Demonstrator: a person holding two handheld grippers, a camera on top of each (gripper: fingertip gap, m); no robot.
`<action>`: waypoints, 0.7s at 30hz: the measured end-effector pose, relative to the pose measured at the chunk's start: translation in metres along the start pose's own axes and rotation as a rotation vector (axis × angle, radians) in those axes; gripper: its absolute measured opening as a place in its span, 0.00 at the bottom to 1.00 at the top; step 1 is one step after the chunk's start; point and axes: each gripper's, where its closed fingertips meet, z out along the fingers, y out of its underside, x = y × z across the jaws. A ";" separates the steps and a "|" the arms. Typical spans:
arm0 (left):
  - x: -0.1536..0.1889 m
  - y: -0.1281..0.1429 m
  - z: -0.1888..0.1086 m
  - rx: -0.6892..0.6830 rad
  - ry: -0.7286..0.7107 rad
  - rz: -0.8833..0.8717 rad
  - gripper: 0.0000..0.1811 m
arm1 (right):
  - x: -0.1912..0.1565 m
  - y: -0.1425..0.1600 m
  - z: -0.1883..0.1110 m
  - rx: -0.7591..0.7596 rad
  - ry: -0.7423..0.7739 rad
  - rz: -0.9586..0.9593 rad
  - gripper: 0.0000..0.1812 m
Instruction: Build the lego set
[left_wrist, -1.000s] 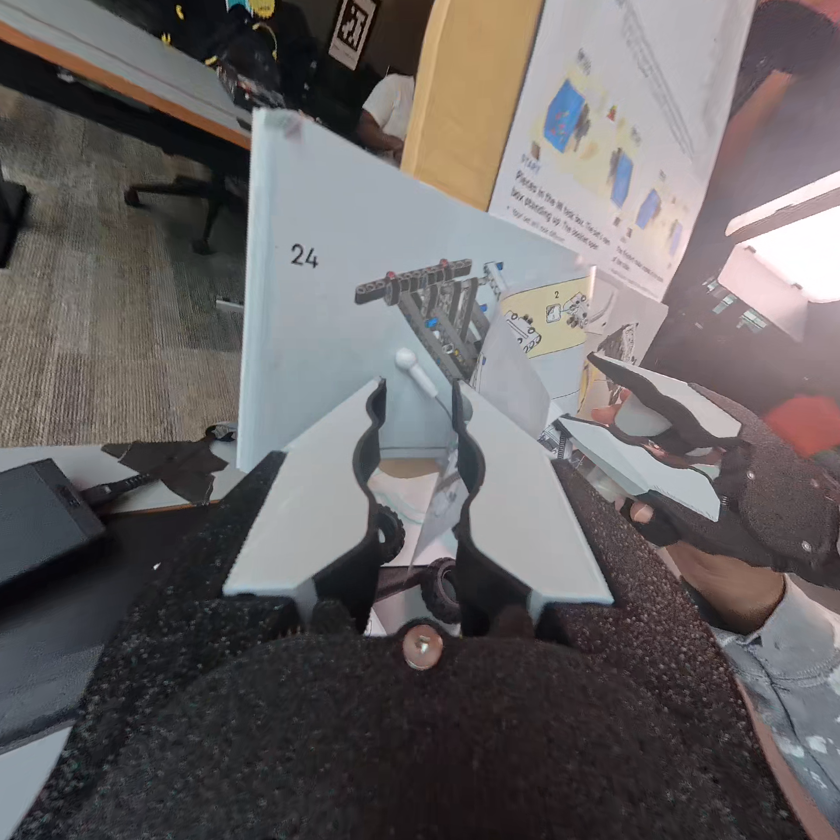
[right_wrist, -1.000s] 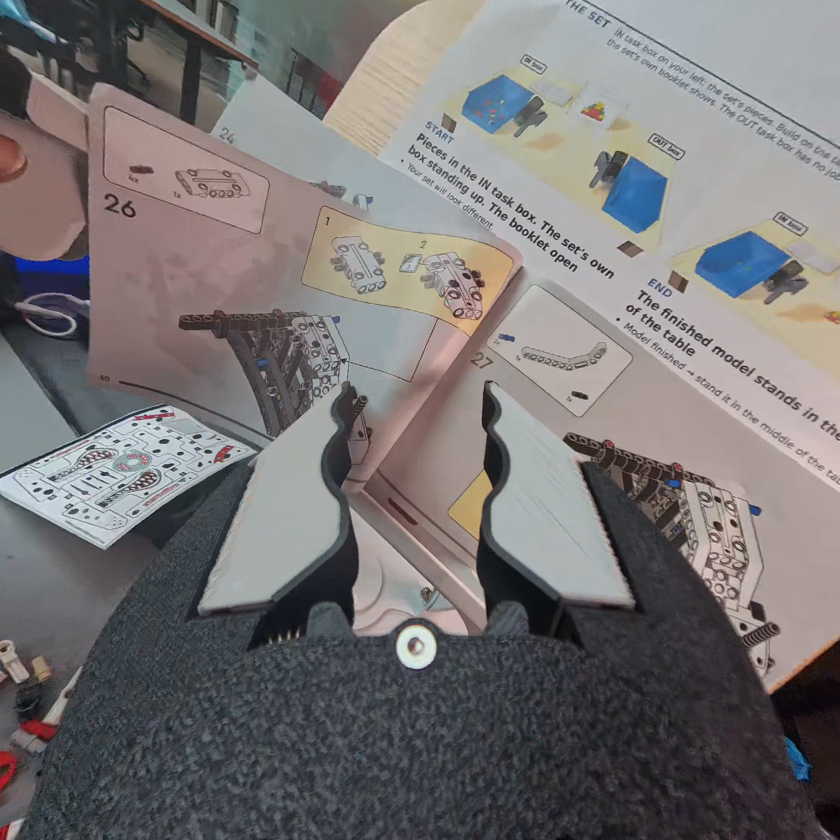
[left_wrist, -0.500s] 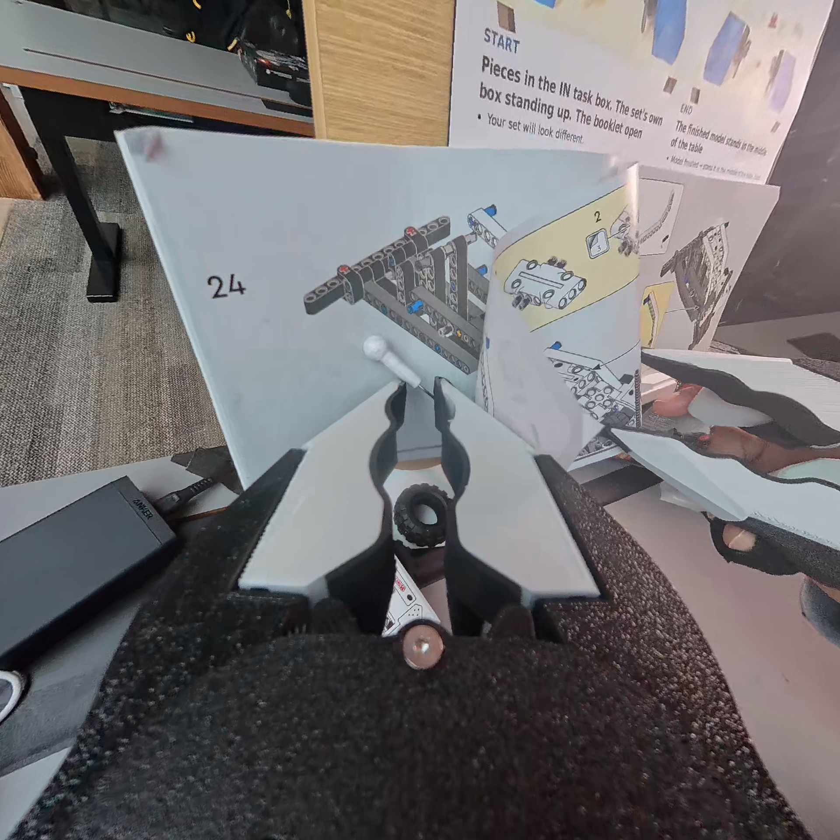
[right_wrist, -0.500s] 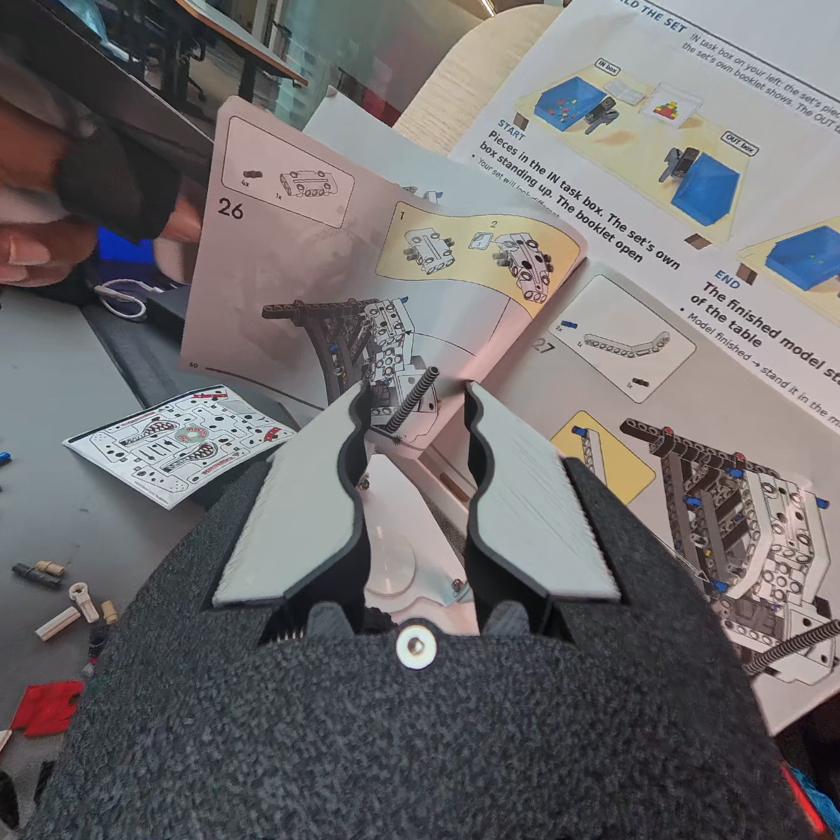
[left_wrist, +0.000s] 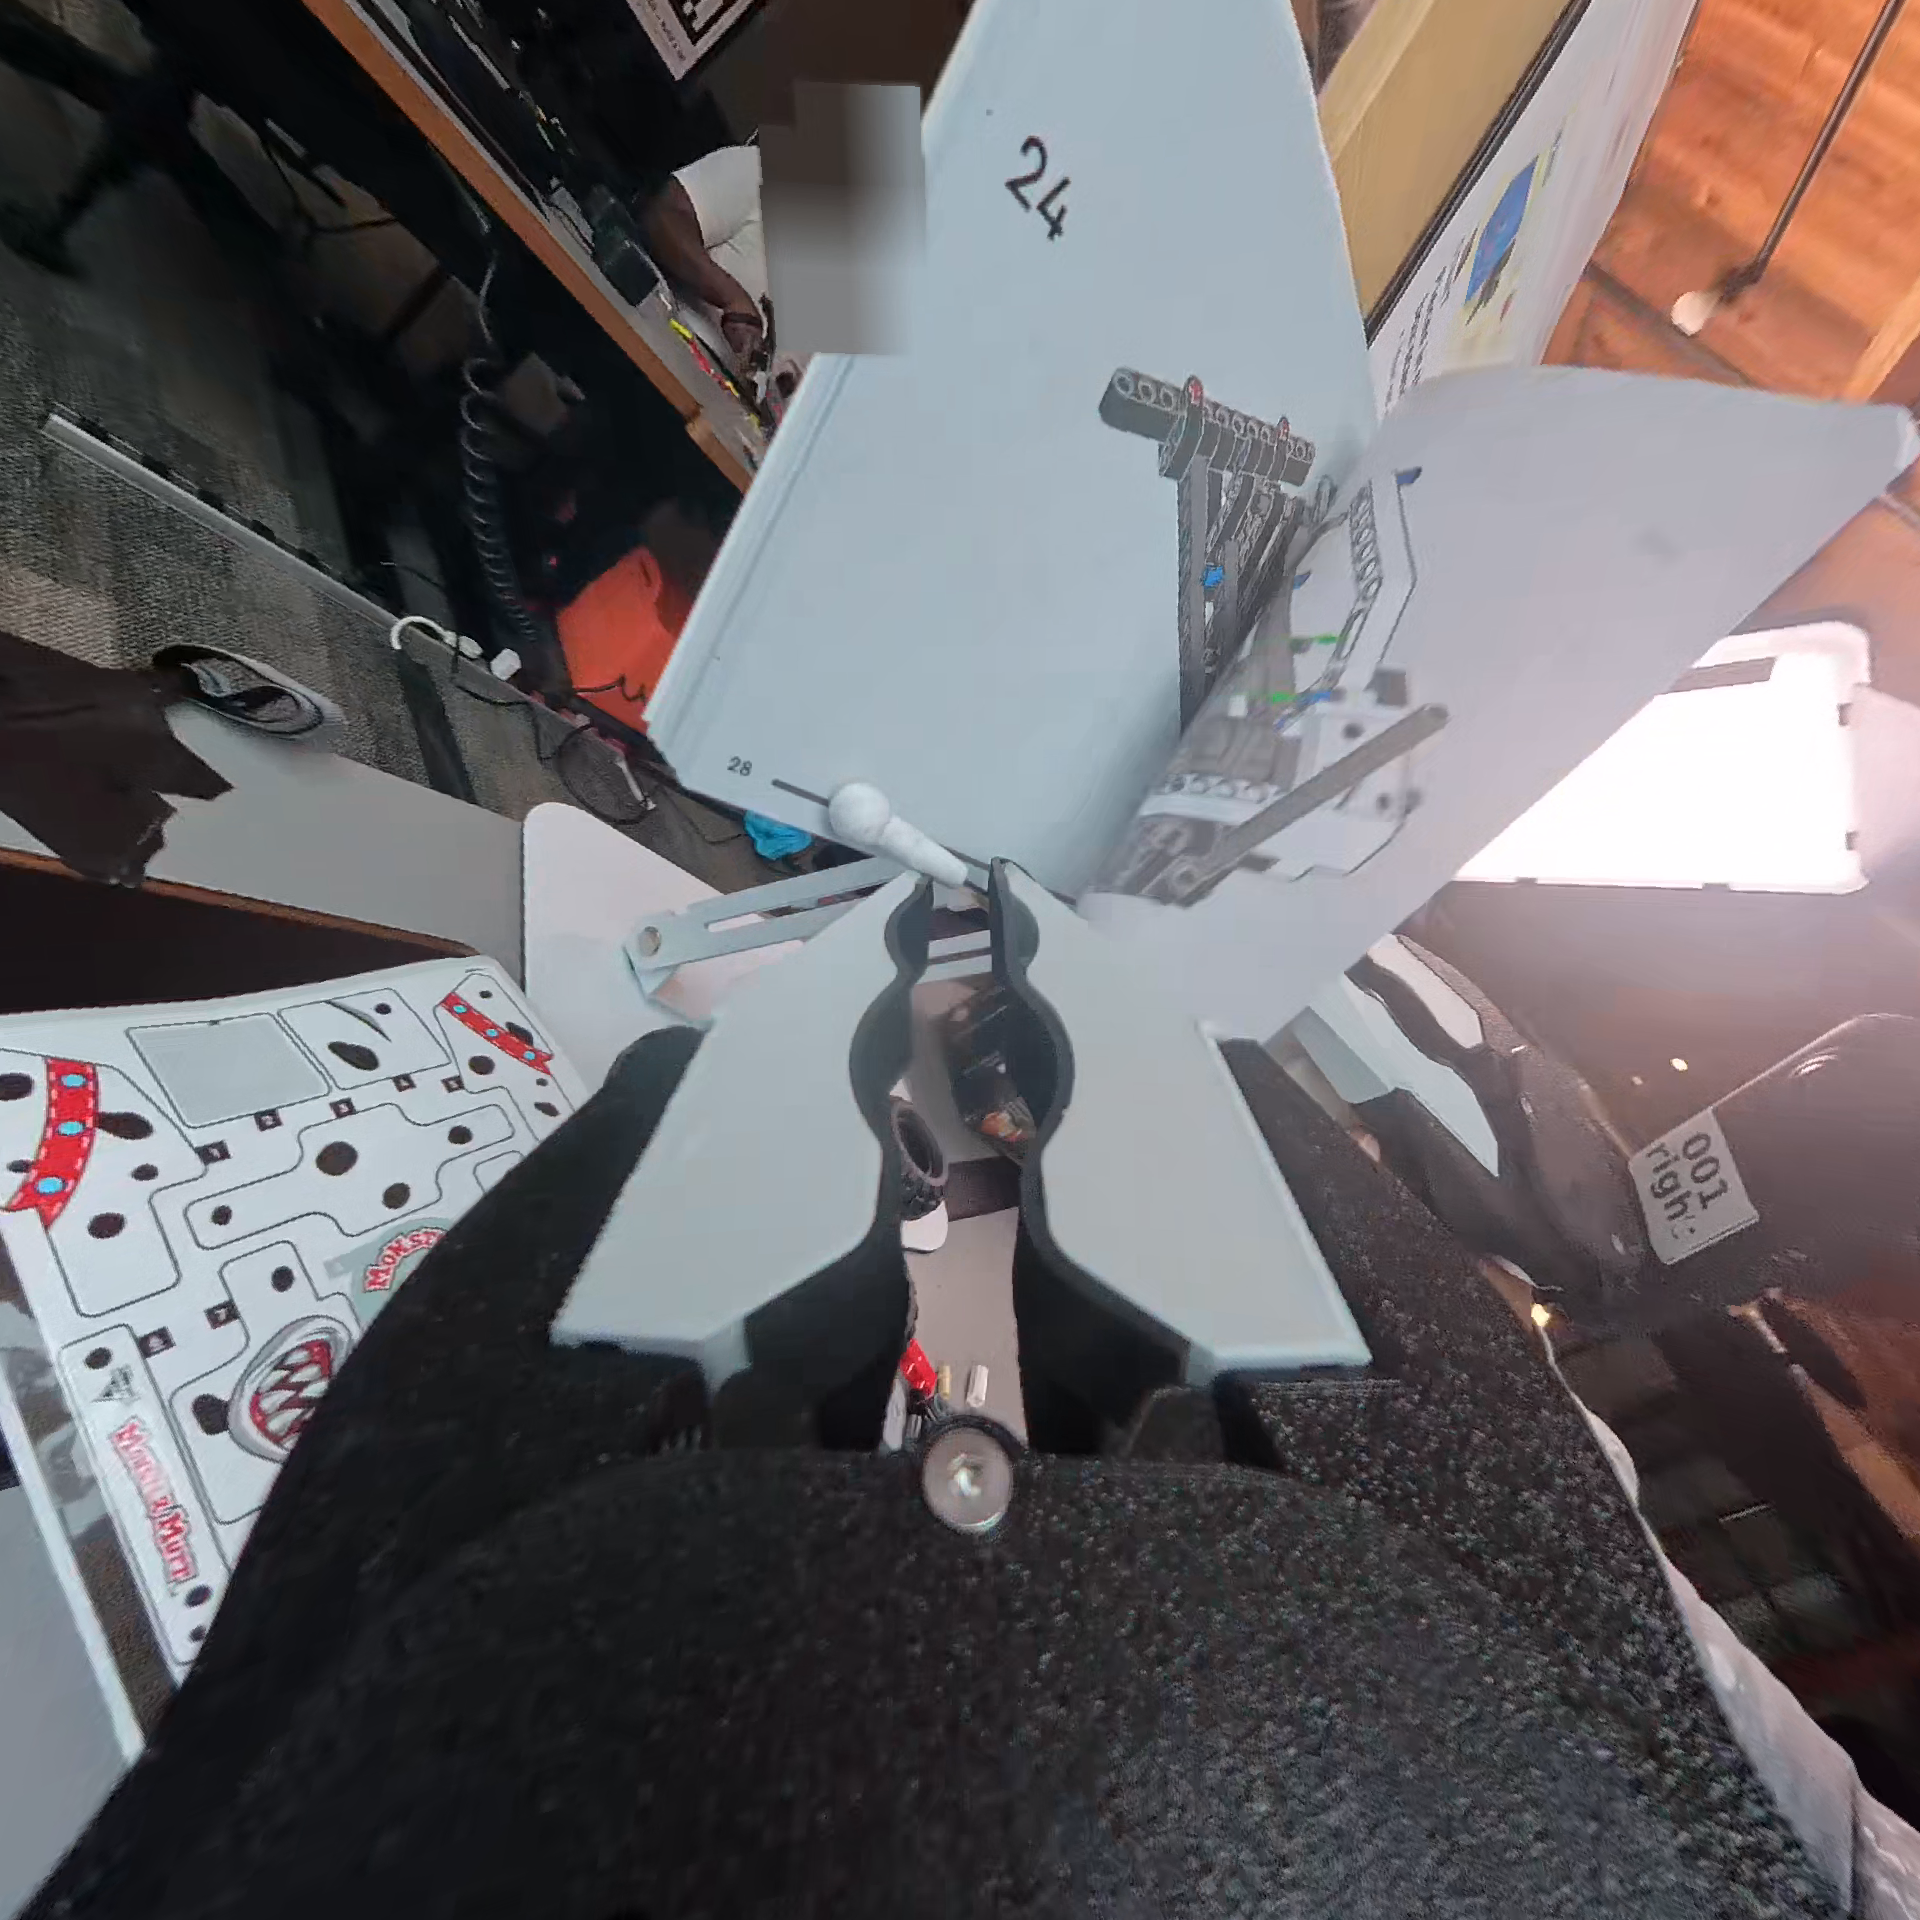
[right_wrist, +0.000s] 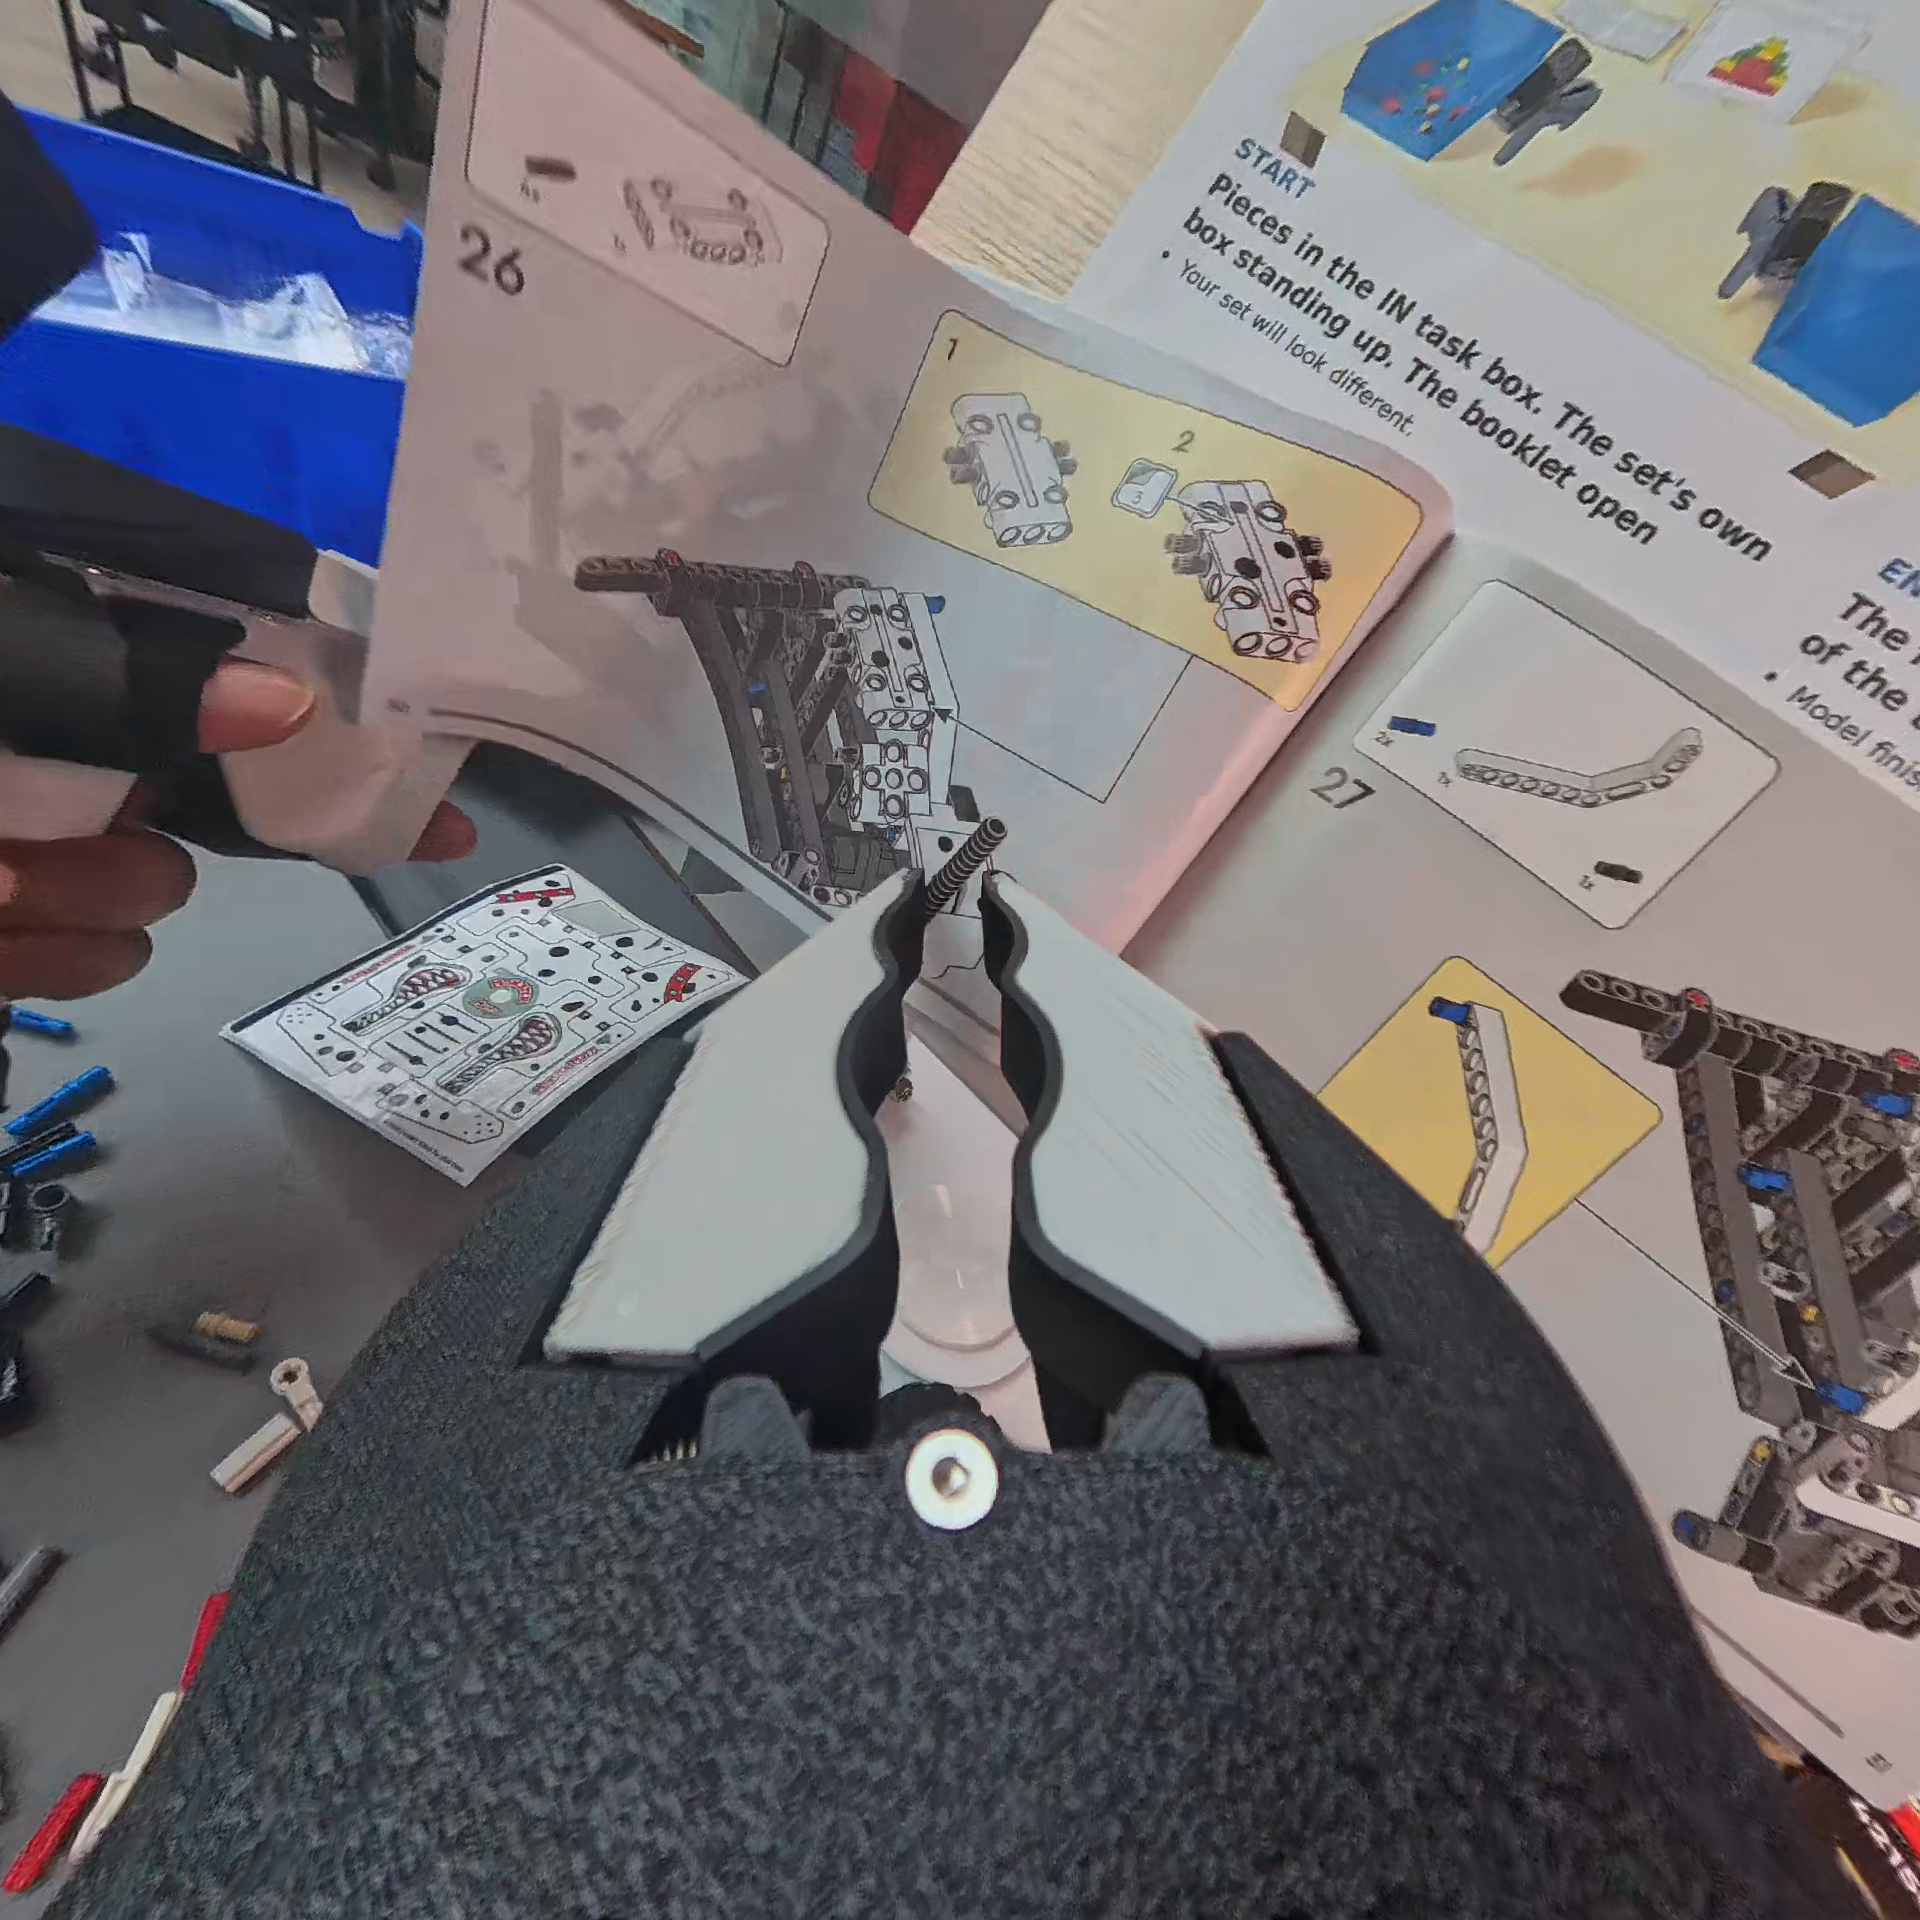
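Note:
The instruction booklet (left_wrist: 966, 582) stands open on a white stand (right_wrist: 951, 1257). My left gripper (left_wrist: 956, 883) is shut on a thin arm with a white ball tip (left_wrist: 860, 808) at the booklet's foot. My right gripper (right_wrist: 951, 894) is closed on a black coiled rod (right_wrist: 966, 857) at the booklet's (right_wrist: 1039, 748) centre fold. In the right wrist view a page (right_wrist: 644, 499) stands up from the fold, with a hand (right_wrist: 249, 717) at its lower corner. The right gripper also shows at the right of the left wrist view (left_wrist: 1538, 1132).
A sticker sheet (right_wrist: 488, 1018) lies on the grey table left of the stand, also in the left wrist view (left_wrist: 239, 1195). Loose pins and beams (right_wrist: 62, 1122) lie at the left. A blue bin (right_wrist: 208, 343) stands behind. A poster (right_wrist: 1558, 260) stands behind the booklet. A black tyre (left_wrist: 920, 1143) lies below my left fingers. Left tips to right tips: about 11 cm.
Both grippers have closed from open, the left on the white-tipped arm, the right on the coiled rod. The left view has tilted sharply. A loose page has swung up to the right.

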 end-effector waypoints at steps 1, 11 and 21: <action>0.001 0.000 -0.001 0.023 0.032 -0.032 0.05 | -0.002 0.000 0.007 -0.022 0.008 -0.010 0.05; -0.002 0.009 -0.004 0.104 0.187 -0.234 0.04 | -0.003 -0.027 0.007 0.043 -0.038 0.029 0.12; 0.006 0.001 -0.006 0.135 0.098 -0.114 0.04 | 0.065 -0.008 0.011 -0.077 0.416 -0.140 0.44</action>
